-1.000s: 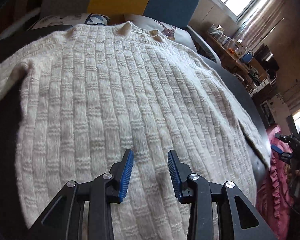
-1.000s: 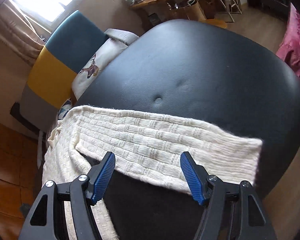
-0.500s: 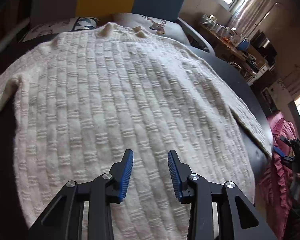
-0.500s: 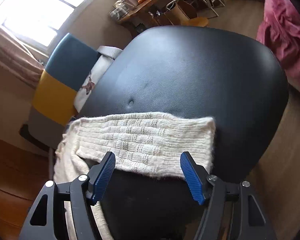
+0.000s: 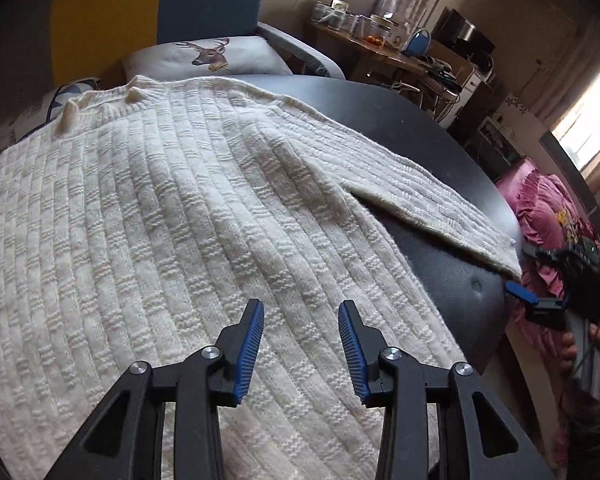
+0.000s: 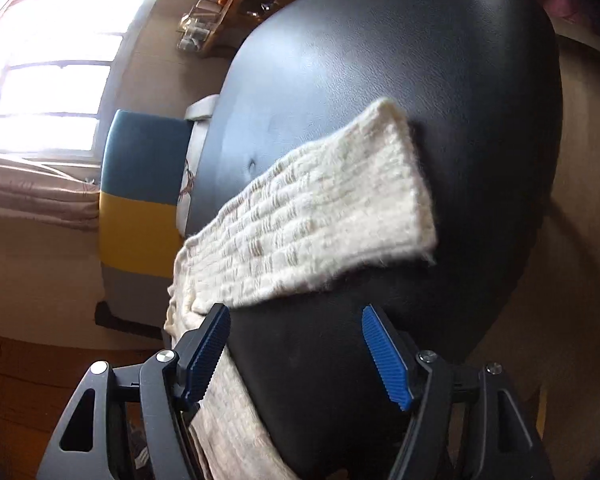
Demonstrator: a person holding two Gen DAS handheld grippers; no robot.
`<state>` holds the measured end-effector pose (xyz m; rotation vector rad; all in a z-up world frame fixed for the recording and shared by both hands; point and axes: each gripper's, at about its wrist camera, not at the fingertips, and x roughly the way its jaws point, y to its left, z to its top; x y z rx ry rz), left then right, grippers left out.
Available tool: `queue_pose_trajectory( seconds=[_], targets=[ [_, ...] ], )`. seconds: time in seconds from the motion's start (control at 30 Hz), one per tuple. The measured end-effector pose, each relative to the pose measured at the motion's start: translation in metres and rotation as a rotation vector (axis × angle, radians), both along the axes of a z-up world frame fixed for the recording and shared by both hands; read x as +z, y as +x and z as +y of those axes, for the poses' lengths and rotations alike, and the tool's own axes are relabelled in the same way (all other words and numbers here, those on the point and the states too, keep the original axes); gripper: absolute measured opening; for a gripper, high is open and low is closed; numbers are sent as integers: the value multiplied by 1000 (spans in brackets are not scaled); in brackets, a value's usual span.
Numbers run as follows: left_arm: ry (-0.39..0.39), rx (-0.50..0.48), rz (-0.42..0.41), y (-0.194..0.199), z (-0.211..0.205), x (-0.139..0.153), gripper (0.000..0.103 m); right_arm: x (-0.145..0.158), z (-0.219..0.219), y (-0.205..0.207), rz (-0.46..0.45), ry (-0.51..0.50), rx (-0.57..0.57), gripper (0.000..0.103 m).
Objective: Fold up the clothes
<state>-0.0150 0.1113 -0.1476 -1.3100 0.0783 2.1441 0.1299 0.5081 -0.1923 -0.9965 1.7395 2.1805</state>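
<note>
the left gripper (image 5: pixel 300 344) is held with jaws spread above the cream sweater (image 5: pixel 172 216), nothing pinched. the right gripper (image 6: pixel 296 356) is likewise spread, empty. the sleeve (image 6: pixel 320 216) is laid across the black tabletop (image 6: pixel 420 60) at frame centre.

Daylight enters through a blown-out white window (image 6: pixel 56 84) in the right wrist view; room corners stay dim. The glossy black padded tabletop (image 6: pixel 380 60) shows soft sheen. Fisheye distortion bends edges. The right wrist view is slightly motion-blurred.
</note>
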Motion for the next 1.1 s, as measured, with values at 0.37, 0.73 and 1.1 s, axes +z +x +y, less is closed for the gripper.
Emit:
queue_pose_trajectory(
  seconds=[0.37, 0.73, 1.1],
  targets=[
    [37, -25, -64, 5, -9, -28, 55, 6, 17, -29, 2, 228, -208, 75],
    [85, -48, -55, 12, -10, -28, 65, 6, 32, -43, -41, 197, -313, 77],
    [110, -52, -55, 16, -13, -29, 65, 11, 19, -65, -43, 334, -287, 97]
  ],
)
